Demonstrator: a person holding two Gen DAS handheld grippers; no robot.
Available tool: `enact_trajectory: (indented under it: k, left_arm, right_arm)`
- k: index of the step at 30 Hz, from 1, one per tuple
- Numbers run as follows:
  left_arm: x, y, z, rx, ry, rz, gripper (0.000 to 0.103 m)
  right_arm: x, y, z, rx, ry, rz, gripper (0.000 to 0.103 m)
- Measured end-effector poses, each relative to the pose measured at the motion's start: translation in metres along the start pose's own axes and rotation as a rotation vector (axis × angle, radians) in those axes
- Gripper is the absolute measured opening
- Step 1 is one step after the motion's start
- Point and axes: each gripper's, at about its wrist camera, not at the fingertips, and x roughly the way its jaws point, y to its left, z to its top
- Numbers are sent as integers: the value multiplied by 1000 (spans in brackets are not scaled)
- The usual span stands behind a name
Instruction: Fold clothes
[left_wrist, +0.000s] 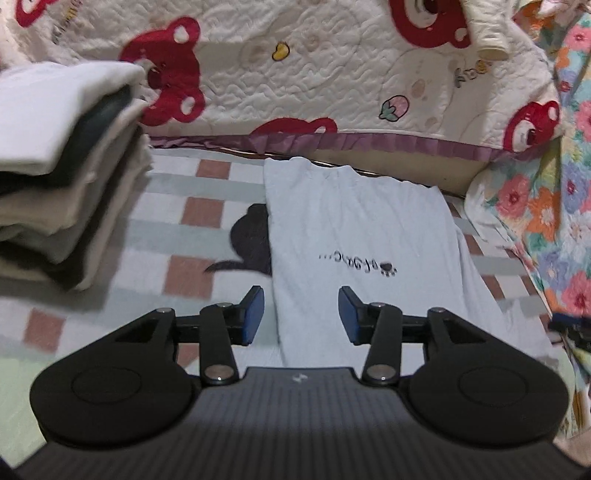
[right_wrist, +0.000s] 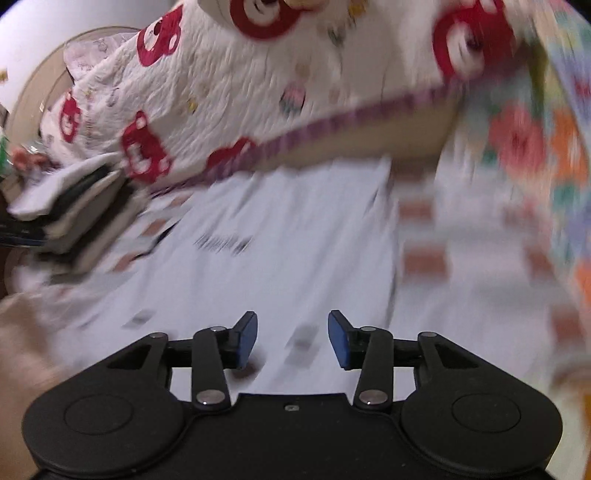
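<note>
A pale blue-white garment (left_wrist: 369, 229) with small dark lettering lies folded into a long strip on the checked bed sheet (left_wrist: 184, 184). My left gripper (left_wrist: 301, 314) hovers open over its near end, blue pads apart, nothing between them. In the blurred right wrist view the same garment (right_wrist: 280, 236) spreads below my right gripper (right_wrist: 292, 338), which is also open and empty above the cloth. The tip of the right gripper (left_wrist: 569, 326) shows at the right edge of the left wrist view.
A stack of folded clothes (left_wrist: 62, 173) in white, cream and dark layers stands at the left; it appears as the stack (right_wrist: 70, 206) in the right wrist view. A white quilt with red bears (left_wrist: 332, 74) rises behind, a floral blanket (left_wrist: 554, 221) at the right.
</note>
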Motion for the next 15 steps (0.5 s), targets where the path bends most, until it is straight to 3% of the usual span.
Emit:
enact_trajectory:
  k: [6, 10, 14, 15]
  left_arm:
    - [100, 5, 42, 25, 4, 9, 48]
    - [158, 21, 70, 28, 34, 46, 49]
    - [209, 33, 87, 47, 72, 40, 49]
    - [222, 37, 92, 23, 75, 39, 49]
  right_arm:
    - [100, -8, 93, -207, -33, -105, 51]
    - [174, -27, 145, -159, 31, -159, 51]
    - [243, -65, 153, -3, 65, -249, 49]
    - [255, -75, 151, 65, 76, -257, 33]
